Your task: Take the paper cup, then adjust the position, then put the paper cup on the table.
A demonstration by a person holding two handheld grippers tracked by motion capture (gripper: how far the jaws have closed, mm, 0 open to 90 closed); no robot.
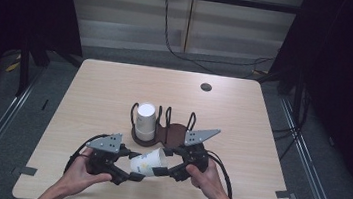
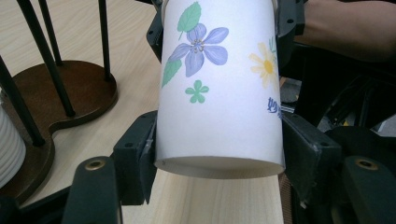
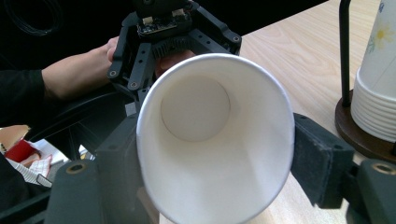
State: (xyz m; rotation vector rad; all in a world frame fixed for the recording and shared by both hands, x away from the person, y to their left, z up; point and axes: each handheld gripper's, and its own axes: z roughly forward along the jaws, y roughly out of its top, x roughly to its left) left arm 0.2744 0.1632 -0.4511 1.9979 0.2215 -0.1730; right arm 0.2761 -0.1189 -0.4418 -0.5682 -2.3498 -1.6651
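Note:
A white paper cup (image 1: 149, 162) printed with flowers lies level in the air above the table's near edge, between both grippers. My left gripper (image 1: 132, 167) is shut on its base end; in the left gripper view the pads (image 2: 140, 154) press on both sides of the cup (image 2: 219, 93). My right gripper (image 1: 164, 163) is shut on the mouth end. In the right gripper view the rim of the cup (image 3: 215, 140) is squeezed slightly oval between the jaws, and I look straight into its bare inside. Behind it, the left gripper's body is in view.
A dark wooden cup holder (image 1: 173, 132) with black wire posts stands mid-table, just beyond the grippers. A stack of upside-down white cups (image 1: 145, 121) fills its left bay. A round cable hole (image 1: 206, 87) sits at the far right of the table.

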